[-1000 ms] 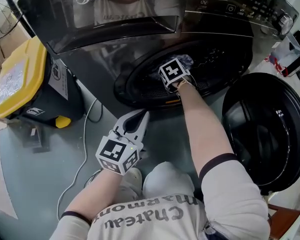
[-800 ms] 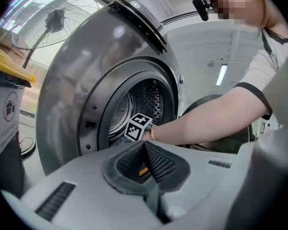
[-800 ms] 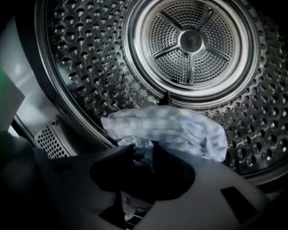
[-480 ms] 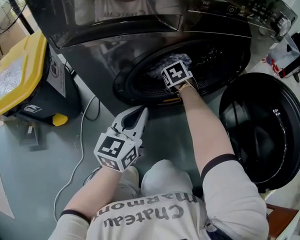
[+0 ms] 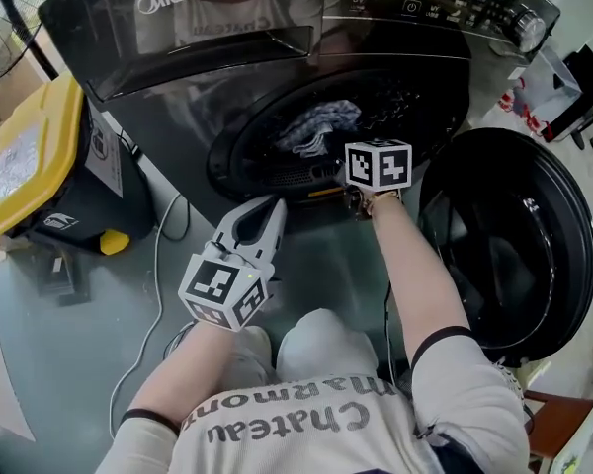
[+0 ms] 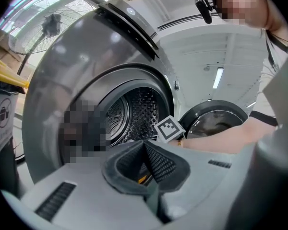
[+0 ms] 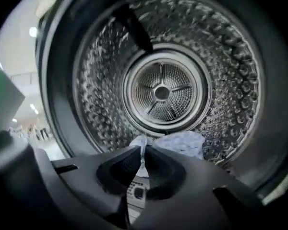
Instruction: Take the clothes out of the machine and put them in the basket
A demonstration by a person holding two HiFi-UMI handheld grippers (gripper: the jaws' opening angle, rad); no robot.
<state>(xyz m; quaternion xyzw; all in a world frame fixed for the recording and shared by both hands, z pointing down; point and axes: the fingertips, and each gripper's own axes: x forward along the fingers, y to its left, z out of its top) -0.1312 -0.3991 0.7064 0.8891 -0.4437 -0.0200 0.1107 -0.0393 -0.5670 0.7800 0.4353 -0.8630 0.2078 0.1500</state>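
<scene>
The grey front-loading washing machine (image 5: 178, 97) has its round drum opening (image 5: 277, 156) facing me. A light blue and white garment (image 5: 323, 126) lies bunched in that opening. In the right gripper view my right gripper (image 7: 144, 150) is shut on a fold of this garment (image 7: 180, 142), at the drum's lower rim, with the perforated drum (image 7: 163, 92) behind. Its marker cube (image 5: 379, 164) sits at the opening's right edge. My left gripper (image 5: 265, 215) hangs shut and empty just below and in front of the opening, and its own view shows its pads (image 6: 156, 159) touching.
The machine's round door (image 5: 519, 235) stands swung open on the right. A black bin with a yellow lid (image 5: 25, 156) is on the floor at the left, and a white cable (image 5: 158, 265) trails beside it. My knee (image 5: 321, 339) is between the arms.
The right gripper was deep in the drum opening; it has closed on the garment and drawn back and up to the opening's right edge. The left gripper has hardly moved.
</scene>
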